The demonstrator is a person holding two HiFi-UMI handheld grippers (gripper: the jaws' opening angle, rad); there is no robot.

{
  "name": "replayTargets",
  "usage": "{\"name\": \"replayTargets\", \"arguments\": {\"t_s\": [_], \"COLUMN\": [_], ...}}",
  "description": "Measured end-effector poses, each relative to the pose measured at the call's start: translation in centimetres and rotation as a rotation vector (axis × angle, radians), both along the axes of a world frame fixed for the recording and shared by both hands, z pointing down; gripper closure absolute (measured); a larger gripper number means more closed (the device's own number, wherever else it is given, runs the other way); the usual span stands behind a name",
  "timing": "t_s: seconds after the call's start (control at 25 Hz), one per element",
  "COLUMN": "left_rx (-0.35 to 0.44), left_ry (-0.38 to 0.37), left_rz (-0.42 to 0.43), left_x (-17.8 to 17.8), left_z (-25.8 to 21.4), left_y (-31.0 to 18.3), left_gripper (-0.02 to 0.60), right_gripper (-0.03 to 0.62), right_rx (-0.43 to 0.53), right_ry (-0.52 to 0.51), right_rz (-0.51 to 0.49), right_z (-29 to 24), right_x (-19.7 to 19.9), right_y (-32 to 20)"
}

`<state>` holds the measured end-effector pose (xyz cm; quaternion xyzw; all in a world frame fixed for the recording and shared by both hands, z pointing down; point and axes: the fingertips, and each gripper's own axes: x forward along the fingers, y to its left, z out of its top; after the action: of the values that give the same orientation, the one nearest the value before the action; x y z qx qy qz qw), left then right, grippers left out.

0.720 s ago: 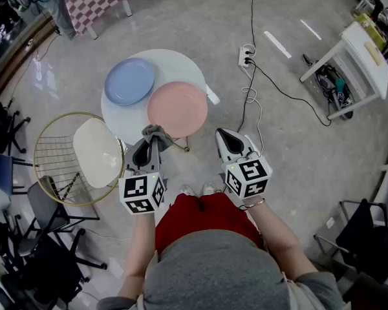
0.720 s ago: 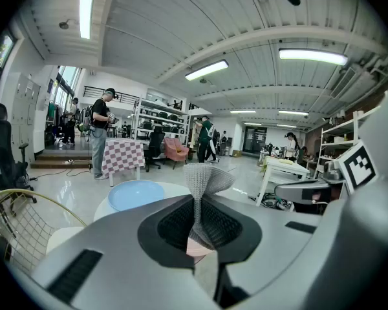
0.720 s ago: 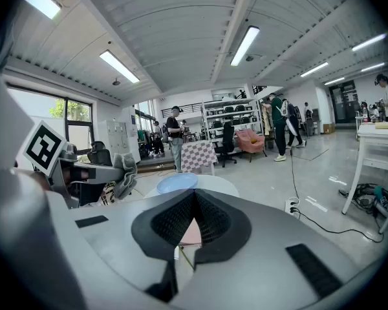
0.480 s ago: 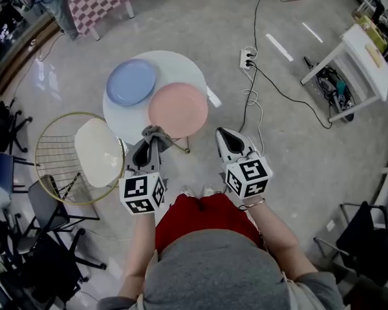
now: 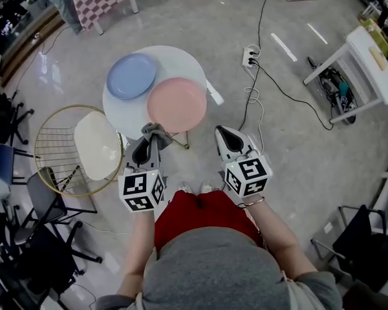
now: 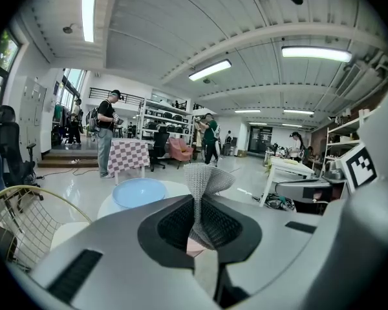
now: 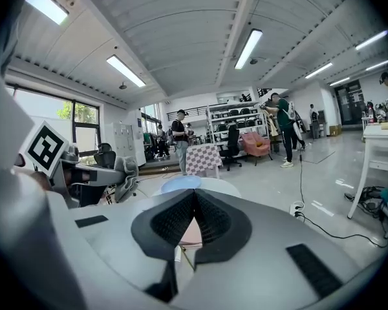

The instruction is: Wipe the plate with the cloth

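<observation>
A grey knitted cloth [image 6: 207, 181] is pinched between the jaws of the left tool [image 5: 149, 151], its loose top flaring above the jaw tips. In the head view the cloth [image 5: 156, 133] hangs in the air just short of the near edge of a round white worktop [image 5: 181, 62], not touching anything on it.

A pink plate [image 5: 177, 104] lies flat on the near right part of the worktop, its rim reaching the near edge. It is directly ahead of the cloth and slightly to its right, close but apart. In the left gripper view a sliver of the pink plate [image 6: 193, 247] shows below the cloth, through the gap in the jaws. A blue plate [image 5: 131, 75] lies flat at the far left part of the worktop, just beside the pink one.

The right tool [image 5: 225, 138] is held level with the left one, off the near right edge of the worktop and over the floor. Its jaws are pressed together with nothing between them.

The person stands right at the near edge, wearing a grey top and red shorts [image 5: 204, 217]. To the left of the worktop stands a round gold wire chair [image 5: 55, 148] with a white seat pad [image 5: 97, 148]. Beyond the right edge, a white power strip [image 5: 249, 56] and a black cable [image 5: 281, 89] lie on the grey floor.
</observation>
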<state>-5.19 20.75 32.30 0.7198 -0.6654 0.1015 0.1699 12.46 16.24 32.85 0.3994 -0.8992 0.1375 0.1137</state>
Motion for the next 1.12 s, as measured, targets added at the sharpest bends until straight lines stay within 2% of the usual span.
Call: {"name": "replayTargets", "arguments": {"t_s": [0.28,0.64,0.88,1.12], "left_rx": [0.014,-0.016,-0.043,-0.073], "left_ry": [-0.022,-0.041,-0.021,0.015], "left_rz": [-0.030,-0.051,-0.029,0.040], "left_x": [1.1,-0.3,-3.2,-6.4], "left_z": [-0.8,-0.1,1.8,3.3], "left_y": [-0.4,-2.3,-6.9,-13.3], "left_gripper": [0.545,0.545,0.545,0.545], "right_gripper": [0.565,0.565,0.565,0.565], "right_rx": [-0.005,-0.050,-0.080,-0.112], "right_ry": [-0.013,-0.031,0.004,0.050], "right_rz": [-0.026,-0.040,0.006,0.052], "right_z": [0.1,1.2,2.9,4.2], "right_x": [1.3,0.1,-1.8,-5.1], "right_y": [-0.6,-2.5,-6.6,-11.9]}}
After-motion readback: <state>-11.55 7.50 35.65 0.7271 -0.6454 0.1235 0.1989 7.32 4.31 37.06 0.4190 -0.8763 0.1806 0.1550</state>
